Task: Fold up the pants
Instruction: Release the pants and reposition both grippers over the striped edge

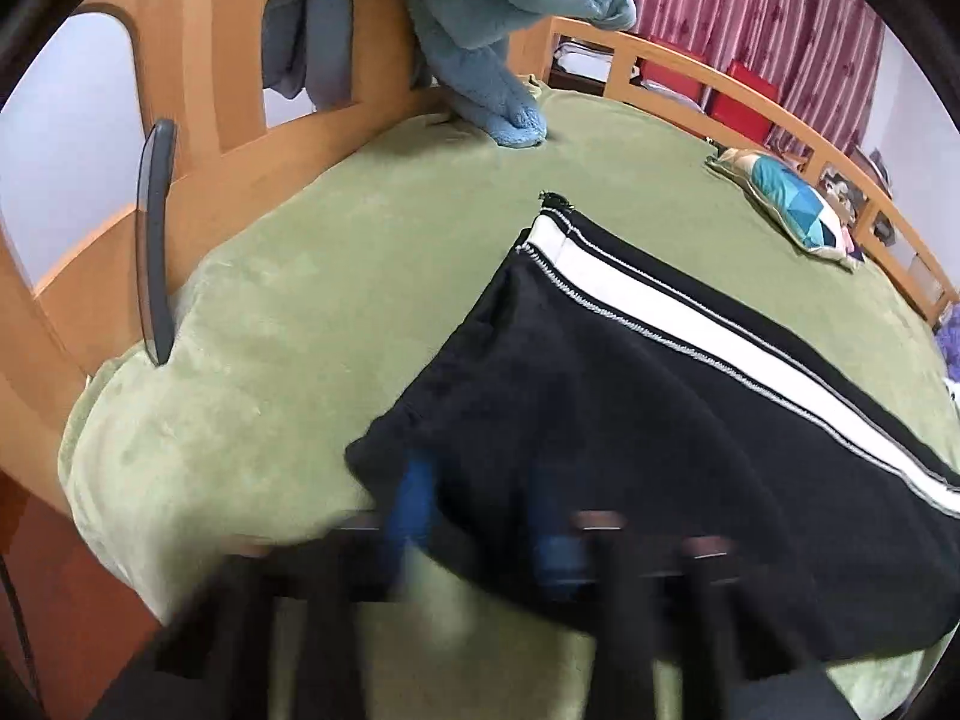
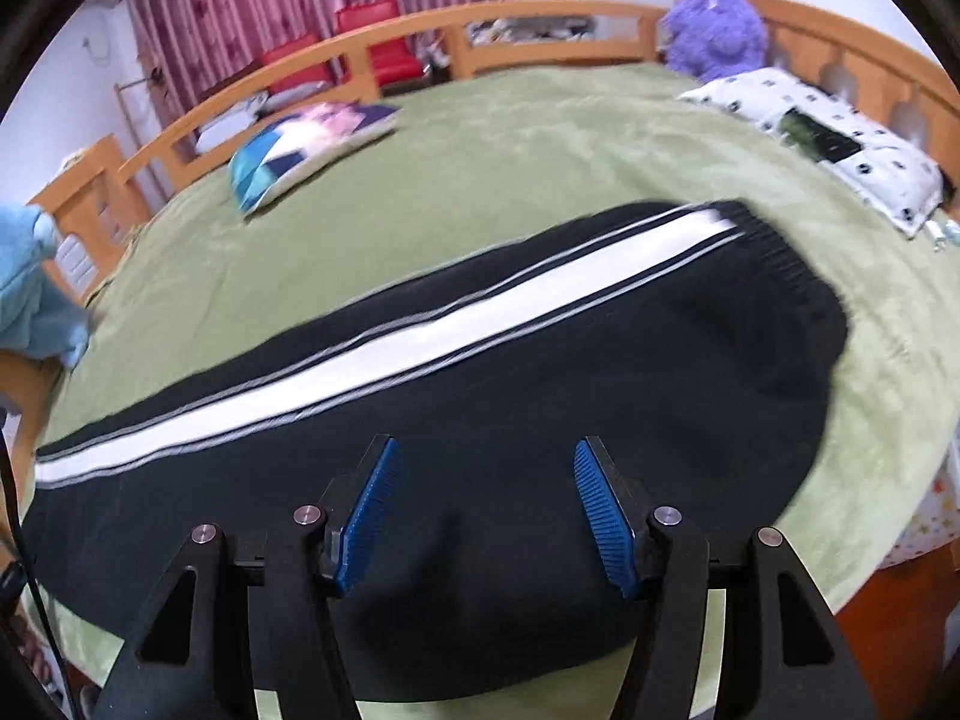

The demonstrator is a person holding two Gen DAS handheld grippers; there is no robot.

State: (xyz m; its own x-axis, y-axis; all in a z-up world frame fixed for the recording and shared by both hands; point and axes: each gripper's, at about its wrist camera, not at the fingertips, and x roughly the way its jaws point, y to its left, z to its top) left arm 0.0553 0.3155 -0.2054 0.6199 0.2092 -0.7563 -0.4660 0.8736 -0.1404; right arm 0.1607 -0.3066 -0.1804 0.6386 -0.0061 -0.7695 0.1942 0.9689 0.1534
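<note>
Black pants [image 1: 600, 396] with a white side stripe [image 1: 690, 324] lie flat on the green bed cover [image 1: 270, 330]. In the left wrist view the leg hem end drapes over my left gripper [image 1: 486, 504]. Its blue pads [image 1: 414, 498] are blurred and partly hidden under the cloth, and it reads as shut on the hem. In the right wrist view the pants [image 2: 600, 390] run from the waistband at the right to the leg at the left. My right gripper [image 2: 485, 444] hovers open over the black cloth near the seat, and its pads [image 2: 372, 498] grip nothing.
A wooden bed rail [image 2: 540, 18] curves round the far side. A patterned pillow [image 2: 306, 144], a white spotted pillow [image 2: 828, 138] and a purple plush toy [image 2: 714, 30] lie beyond the pants. A light blue fleece [image 1: 480, 60] hangs at the headboard, next to a grey handle [image 1: 153, 240].
</note>
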